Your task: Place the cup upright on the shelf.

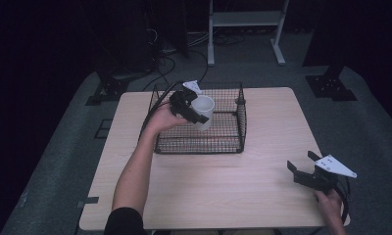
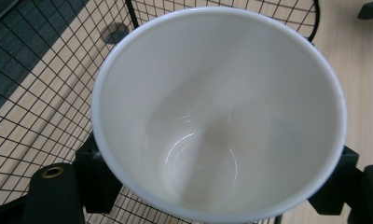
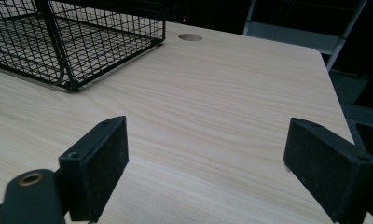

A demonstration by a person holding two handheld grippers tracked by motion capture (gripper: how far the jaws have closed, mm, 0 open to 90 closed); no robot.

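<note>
A white cup (image 1: 203, 111) hangs over the black wire basket (image 1: 228, 142), with my left gripper (image 1: 196, 113) shut on its sides. In the left gripper view the cup (image 2: 222, 107) is empty and opens toward the camera; one black pad (image 2: 98, 177) presses its left wall, the other its right. The basket mesh (image 2: 40, 102) lies beneath it. My right gripper (image 1: 303, 165) rests at the table's front right corner, its jaws wide apart. In the right gripper view my right gripper (image 3: 205, 158) has only bare wood between its pads, and the basket (image 3: 72, 42) stands far left.
The light wood table (image 1: 262, 122) has a round cable hole (image 3: 190, 37) near its far edge. Beyond it stand a white metal frame (image 1: 245, 19) and dark stand feet (image 1: 331, 85) on grey floor.
</note>
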